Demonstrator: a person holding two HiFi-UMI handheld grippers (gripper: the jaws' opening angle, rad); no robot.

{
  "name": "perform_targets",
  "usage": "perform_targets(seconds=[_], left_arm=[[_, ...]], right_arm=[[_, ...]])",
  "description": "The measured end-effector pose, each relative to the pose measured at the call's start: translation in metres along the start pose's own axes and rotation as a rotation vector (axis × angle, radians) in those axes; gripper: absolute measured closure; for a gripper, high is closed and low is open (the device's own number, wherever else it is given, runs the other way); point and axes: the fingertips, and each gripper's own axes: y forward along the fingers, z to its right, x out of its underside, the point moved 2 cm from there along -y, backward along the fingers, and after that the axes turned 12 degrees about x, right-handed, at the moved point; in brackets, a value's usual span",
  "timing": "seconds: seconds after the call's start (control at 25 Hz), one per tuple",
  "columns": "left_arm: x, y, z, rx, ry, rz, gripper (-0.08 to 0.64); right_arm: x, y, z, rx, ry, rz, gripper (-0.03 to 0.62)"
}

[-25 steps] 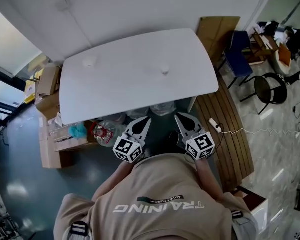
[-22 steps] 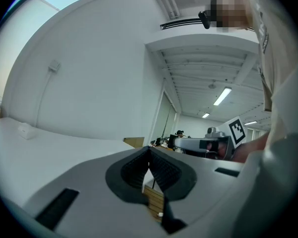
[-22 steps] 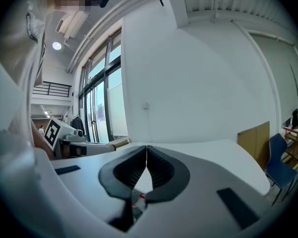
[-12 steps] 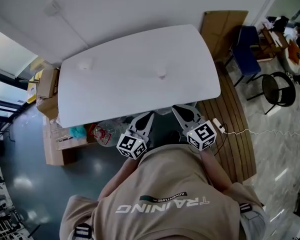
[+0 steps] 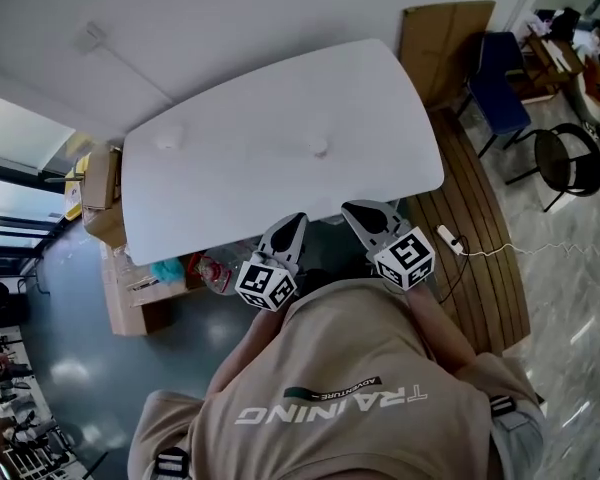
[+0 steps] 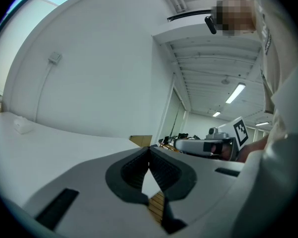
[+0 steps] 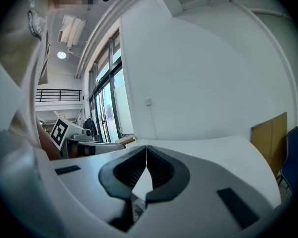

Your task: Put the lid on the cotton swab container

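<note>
left gripper view: the left gripper (image 6: pixel 149 148) has its jaws pressed together at the tips, nothing between them, just a little sliver of white table showing under the tips. right gripper view says the same for the right gripper (image 7: pixel 146 148), jaws closed tip to tip with nothing pinched.

in the head view both grippers sit at the near edge of the white table (image 5: pixel 230 193), lower middle of the frame. they're side by side but apart, tucked close to the person's beige shirt (image 5: pixel 330 388).

further out on the tabletop are two small pale things, well apart from each other and from both grippers. there's a pale lump (image 5: pixel 170 140) toward the table's upper left corner and a smaller round bit (image 5: pixel 320 149) around the middle. too small to tell which is the cotton swab container and which is the lid.

off the table's left end are cardboard boxes (image 5: pixel 98 168). upper right of the frame has a blue chair (image 5: pixel 500 78) and a black chair (image 5: pixel 568 163).
</note>
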Motion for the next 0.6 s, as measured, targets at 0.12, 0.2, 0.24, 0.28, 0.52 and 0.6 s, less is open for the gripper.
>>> perform_targets(seconds=[0.12, 0.2, 0.24, 0.28, 0.52, 0.6], left_arm=[[-0.004, 0.002, -0.001, -0.003, 0.011, -0.013, 0.548], [-0.006, 0.0, -0.006, -0.005, 0.015, -0.021, 0.548], [-0.005, -0.002, -0.01, -0.006, 0.012, -0.024, 0.548], [-0.004, -0.003, -0.015, -0.007, 0.004, -0.024, 0.548], [-0.002, -0.006, -0.047, 0.017, -0.034, -0.031, 0.548], [-0.01, 0.001, -0.057, 0.042, -0.022, -0.025, 0.548]], right_arm=[[-0.002, 0.003, 0.002, -0.001, 0.014, 0.002, 0.574], [0.0, 0.01, 0.0, -0.005, 0.018, -0.01, 0.574], [0.002, 0.014, -0.001, -0.009, 0.015, -0.02, 0.574], [0.005, 0.019, -0.003, -0.013, 0.011, -0.032, 0.574], [-0.003, 0.049, -0.006, -0.013, -0.031, -0.045, 0.574], [-0.012, 0.06, -0.003, -0.008, -0.062, -0.038, 0.574]])
